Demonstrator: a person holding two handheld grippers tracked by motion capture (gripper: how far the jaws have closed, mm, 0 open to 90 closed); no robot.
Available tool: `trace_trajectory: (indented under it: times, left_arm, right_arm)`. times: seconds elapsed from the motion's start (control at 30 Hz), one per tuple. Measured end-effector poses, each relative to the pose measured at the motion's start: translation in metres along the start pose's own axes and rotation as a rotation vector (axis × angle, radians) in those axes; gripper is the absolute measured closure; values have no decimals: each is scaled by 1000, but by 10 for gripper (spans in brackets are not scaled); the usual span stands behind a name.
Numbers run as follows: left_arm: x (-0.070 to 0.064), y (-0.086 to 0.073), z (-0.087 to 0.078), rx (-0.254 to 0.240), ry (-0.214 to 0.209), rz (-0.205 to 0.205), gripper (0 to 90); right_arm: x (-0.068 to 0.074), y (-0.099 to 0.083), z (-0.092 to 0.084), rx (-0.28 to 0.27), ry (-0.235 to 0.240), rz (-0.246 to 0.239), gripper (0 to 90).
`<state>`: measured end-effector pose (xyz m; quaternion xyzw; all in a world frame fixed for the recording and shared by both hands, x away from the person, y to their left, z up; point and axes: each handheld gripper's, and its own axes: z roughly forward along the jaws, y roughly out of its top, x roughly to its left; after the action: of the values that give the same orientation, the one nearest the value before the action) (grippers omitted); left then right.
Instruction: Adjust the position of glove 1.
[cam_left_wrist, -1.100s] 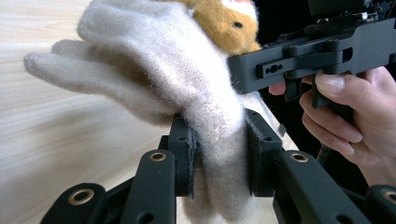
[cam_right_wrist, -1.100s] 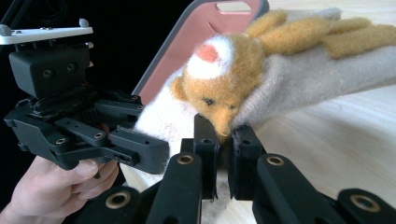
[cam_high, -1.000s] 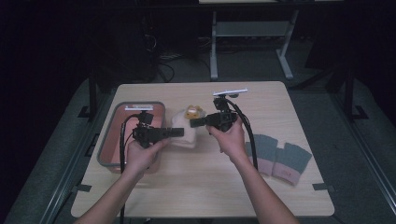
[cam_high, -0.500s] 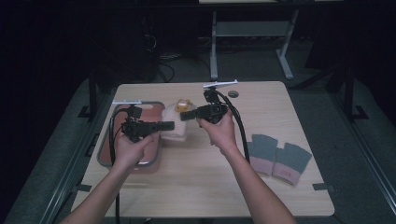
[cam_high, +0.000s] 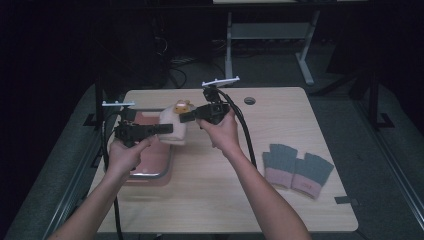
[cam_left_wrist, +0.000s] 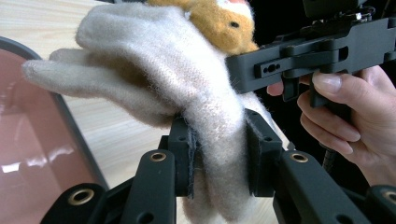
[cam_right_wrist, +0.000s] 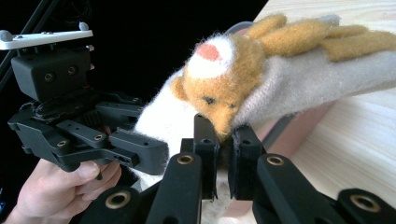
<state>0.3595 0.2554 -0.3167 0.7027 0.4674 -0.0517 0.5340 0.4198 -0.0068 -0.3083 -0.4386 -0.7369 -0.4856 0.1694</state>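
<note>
Both grippers have carried the cream glove (cam_high: 172, 126) up and leftward, clear of the tabletop (cam_high: 210, 185), above the pink tray (cam_high: 150, 172). Left gripper (cam_left_wrist: 218, 156) and right gripper (cam_right_wrist: 223, 154) each have jaws clamped on it. Transfer appears underway.

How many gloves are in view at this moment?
3: a cream glove with an animal face, held up between both grippers over the tray's edge, and two grey-and-pink fingerless gloves lying side by side on the table's right. None looks hidden.
</note>
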Motion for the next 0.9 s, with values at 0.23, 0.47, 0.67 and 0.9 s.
trace_trajectory:
  times: [0.23,0.47,0.67,0.9]
  left_arm:
    - [6,3,-13,-15,10,-13,681]
    - [11,5,-26,-18,24,-14,681]
    - [16,5,-38,-28,39,-17,681]
    - [26,2,-50,-30,59,-26,681]
  right_arm:
    - [8,9,11,8,15,-10,835]
    - [13,15,23,18,33,-15,835]
    - [19,20,34,23,47,-26,836]
    - [22,22,51,37,69,-19,835]
